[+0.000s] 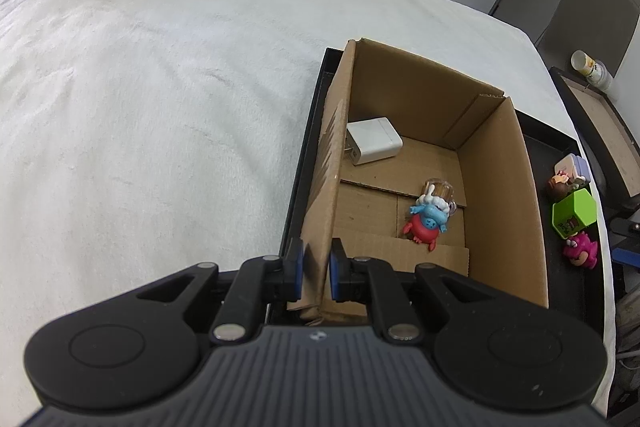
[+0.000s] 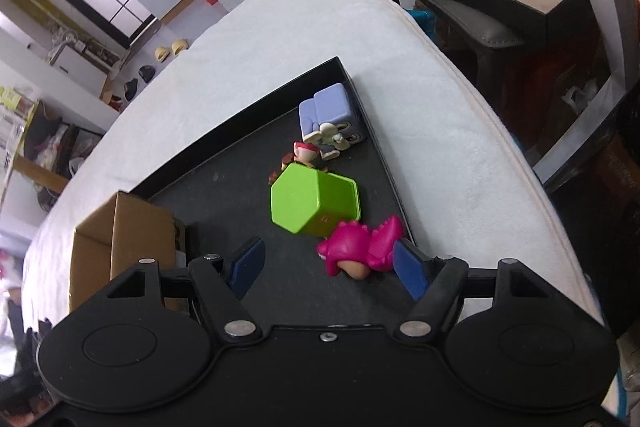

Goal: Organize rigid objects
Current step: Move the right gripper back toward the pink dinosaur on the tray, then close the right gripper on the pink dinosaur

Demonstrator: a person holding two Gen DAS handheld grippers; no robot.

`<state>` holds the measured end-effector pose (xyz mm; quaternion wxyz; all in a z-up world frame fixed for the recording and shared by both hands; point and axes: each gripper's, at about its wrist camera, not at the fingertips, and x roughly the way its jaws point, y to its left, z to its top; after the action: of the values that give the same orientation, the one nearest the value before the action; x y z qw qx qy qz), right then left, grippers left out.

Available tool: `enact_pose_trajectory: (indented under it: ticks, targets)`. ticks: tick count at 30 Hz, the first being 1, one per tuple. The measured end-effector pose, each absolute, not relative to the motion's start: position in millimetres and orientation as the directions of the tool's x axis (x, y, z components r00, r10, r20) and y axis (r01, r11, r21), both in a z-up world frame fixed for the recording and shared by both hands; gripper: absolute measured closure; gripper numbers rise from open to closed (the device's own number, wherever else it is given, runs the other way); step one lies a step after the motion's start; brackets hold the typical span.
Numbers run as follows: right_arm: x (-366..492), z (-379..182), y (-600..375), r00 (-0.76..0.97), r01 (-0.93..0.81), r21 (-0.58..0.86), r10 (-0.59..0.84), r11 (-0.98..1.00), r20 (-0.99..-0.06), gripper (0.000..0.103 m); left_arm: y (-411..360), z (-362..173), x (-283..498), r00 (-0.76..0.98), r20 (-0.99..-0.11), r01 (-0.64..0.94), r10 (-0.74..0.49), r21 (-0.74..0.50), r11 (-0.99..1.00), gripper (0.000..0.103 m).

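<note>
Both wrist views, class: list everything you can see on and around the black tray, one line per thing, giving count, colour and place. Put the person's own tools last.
Tray: one, black, on the white cloth.
Cloth: one, white, covering the surface.
Cardboard box: one, brown, open, standing in the tray.
Charger: one, white, inside the box.
Blue-and-red figure: one, inside the box, against a clear cup.
Green hexagonal box: one, on the tray outside the cardboard box.
Pink dinosaur toy: one, on the tray.
Lilac toy with small figures: one, in the tray's corner.
Left claw: shut on the cardboard box's wall.
Right claw: open around the pink dinosaur.
</note>
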<state>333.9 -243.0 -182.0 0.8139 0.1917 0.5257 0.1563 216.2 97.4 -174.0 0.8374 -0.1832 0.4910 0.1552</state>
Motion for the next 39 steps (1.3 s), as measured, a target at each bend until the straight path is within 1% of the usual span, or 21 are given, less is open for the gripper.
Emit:
enact_pose_trajectory:
  ticks: [8, 16, 21, 24, 30, 36, 39]
  targets:
    - [345, -192, -235, 0.382, -0.081, 0.452, 0.447, 0.888, -0.809, 0.033, 98, -173, 217, 0.471, -0.879, -0.453, 0.077, -0.166, 0.876, 0.091]
    - [349, -188, -217, 0.395, -0.192, 0.406, 0.449, 0.894, -0.802, 0.033, 99, -175, 216, 0.478, -0.876, -0.457, 0.063, -0.186, 0.870, 0.091]
    - [347, -192, -203, 0.396, -0.265, 0.333, 0.417, 0.905, -0.818, 0.033, 98, -174, 216, 0.479, -0.876, -0.450, 0.058, -0.188, 0.873, 0.091]
    - [349, -196, -200, 0.393, -0.280, 0.296, 0.391, 0.913, -0.832, 0.032, 97, -173, 215, 0.482, -0.874, -0.447, 0.059, -0.187, 0.875, 0.090]
    - [346, -200, -204, 0.356, -0.264, 0.293, 0.375, 0.919, -0.856, 0.032, 96, -173, 215, 0.481, -0.875, -0.448, 0.057, -0.189, 0.874, 0.090]
    - [340, -201, -208, 0.311, -0.249, 0.322, 0.390, 0.914, -0.867, 0.032, 92, -171, 214, 0.480, -0.876, -0.450, 0.053, -0.194, 0.872, 0.090]
    - [340, -205, -209, 0.267, -0.234, 0.360, 0.416, 0.903, -0.869, 0.032, 90, -171, 215, 0.479, -0.876, -0.452, 0.053, -0.194, 0.871, 0.090]
